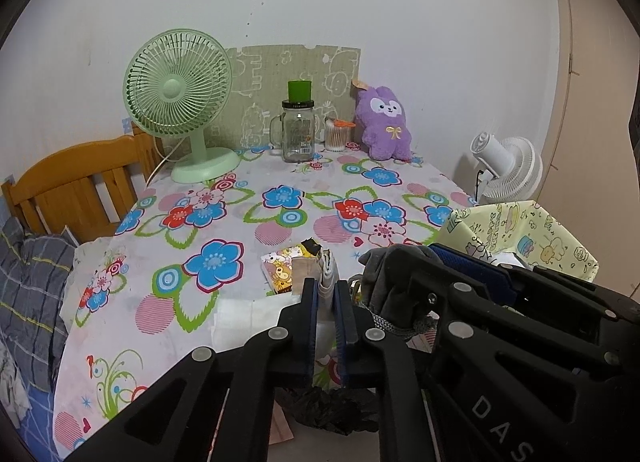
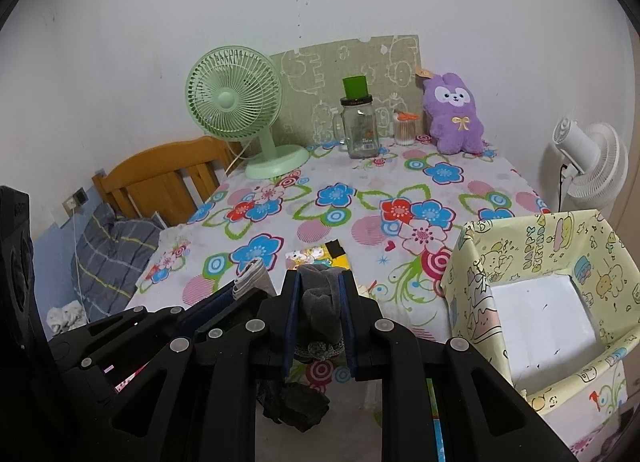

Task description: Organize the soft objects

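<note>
My left gripper (image 1: 326,290) is shut on a folded light grey cloth (image 1: 327,278) and holds it above the near part of the floral table (image 1: 224,222). My right gripper (image 2: 320,286) is shut on a dark grey sock (image 2: 320,302). In the left wrist view the right gripper (image 1: 460,274) sits just to the right with the dark sock (image 1: 380,282). In the right wrist view the left gripper's cloth (image 2: 252,276) shows at left. A yellow cartoon-print box (image 2: 560,262) stands open at the right, its white inside bare. A purple plush (image 2: 454,118) sits at the table's back.
A green fan (image 2: 236,102), a glass jar with green lid (image 2: 360,126) and a cotton-swab tub (image 2: 405,128) stand at the back. A cartoon packet (image 2: 312,254) lies mid-table. A white fan (image 2: 592,166) stands right, a wooden headboard (image 2: 160,178) and plaid bedding (image 2: 112,254) left. Dark cloth (image 2: 296,406) hangs below.
</note>
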The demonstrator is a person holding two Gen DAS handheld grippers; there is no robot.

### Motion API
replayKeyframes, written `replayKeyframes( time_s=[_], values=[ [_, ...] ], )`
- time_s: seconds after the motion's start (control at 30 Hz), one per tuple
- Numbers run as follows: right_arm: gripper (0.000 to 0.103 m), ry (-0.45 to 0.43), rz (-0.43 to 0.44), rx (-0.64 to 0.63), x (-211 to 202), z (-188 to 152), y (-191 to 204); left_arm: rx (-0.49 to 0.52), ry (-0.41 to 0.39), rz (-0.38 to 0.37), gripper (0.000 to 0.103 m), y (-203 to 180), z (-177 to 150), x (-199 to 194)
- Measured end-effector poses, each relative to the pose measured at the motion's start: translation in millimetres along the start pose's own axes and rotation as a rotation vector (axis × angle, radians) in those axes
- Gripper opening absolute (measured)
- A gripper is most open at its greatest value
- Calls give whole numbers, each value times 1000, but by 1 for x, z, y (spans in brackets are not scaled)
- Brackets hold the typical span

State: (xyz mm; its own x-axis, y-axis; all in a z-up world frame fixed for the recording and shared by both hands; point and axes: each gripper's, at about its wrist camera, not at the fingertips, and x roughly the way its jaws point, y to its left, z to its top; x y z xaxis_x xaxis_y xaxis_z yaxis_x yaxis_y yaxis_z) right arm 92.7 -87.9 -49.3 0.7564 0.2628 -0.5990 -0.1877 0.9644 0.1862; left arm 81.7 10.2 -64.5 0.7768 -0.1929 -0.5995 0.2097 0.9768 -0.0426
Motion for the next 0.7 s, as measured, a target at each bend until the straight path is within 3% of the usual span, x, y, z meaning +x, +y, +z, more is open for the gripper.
replayKeyframes(
  time_s=[0.7],
  values=[
    [22, -39, 8, -7, -20, 16, -3, 5, -46, 19, 2, -11, 18, -18]
  ],
)
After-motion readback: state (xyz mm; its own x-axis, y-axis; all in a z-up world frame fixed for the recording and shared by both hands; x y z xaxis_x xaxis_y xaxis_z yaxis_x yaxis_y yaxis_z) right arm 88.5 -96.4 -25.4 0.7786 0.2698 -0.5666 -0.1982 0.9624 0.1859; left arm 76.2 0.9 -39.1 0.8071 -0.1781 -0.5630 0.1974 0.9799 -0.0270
